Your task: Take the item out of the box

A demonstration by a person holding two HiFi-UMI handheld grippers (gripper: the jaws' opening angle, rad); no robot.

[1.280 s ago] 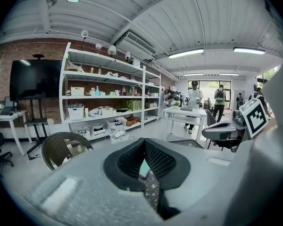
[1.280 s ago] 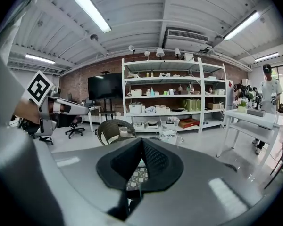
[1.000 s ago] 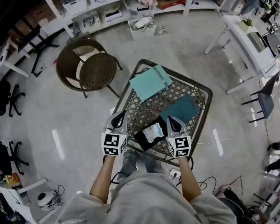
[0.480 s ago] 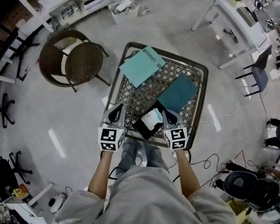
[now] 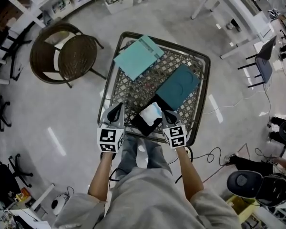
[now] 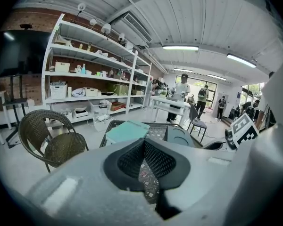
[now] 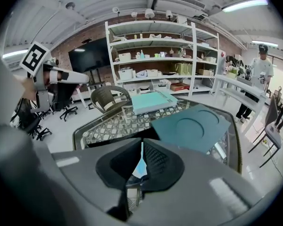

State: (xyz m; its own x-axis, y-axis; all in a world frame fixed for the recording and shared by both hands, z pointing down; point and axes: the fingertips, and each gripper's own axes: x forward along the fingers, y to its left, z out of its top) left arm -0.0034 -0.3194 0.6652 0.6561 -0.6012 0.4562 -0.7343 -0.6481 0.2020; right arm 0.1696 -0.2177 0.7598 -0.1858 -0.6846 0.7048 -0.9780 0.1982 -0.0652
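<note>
On the lattice-top table [image 5: 200, 104] lie a light teal box [image 5: 138, 57] at the far left, a dark teal tray with a round recess [image 5: 178, 87] at the right, and a black pouch with a pale blue-white item [image 5: 148, 118] by the near edge. My left gripper [image 5: 118, 109] hovers left of the pouch, jaws shut and empty. My right gripper [image 5: 167, 114] hovers at its right; its jaws are nearly together, opening, with nothing between them. From the right gripper view the tray [image 7: 191, 126] and box [image 7: 153, 101] lie ahead, with the right gripper [image 7: 141, 159] low in the picture.
A round wicker chair [image 5: 69, 58] stands left of the table. White shelving [image 6: 85, 93] lines the far wall. White desks [image 5: 238, 13] and people stand to the right. Cables [image 5: 214, 156] trail on the floor by my feet.
The head view has swung, so the table sits higher and further left in the picture. Both grippers have kept their places either side of the black pouch.
</note>
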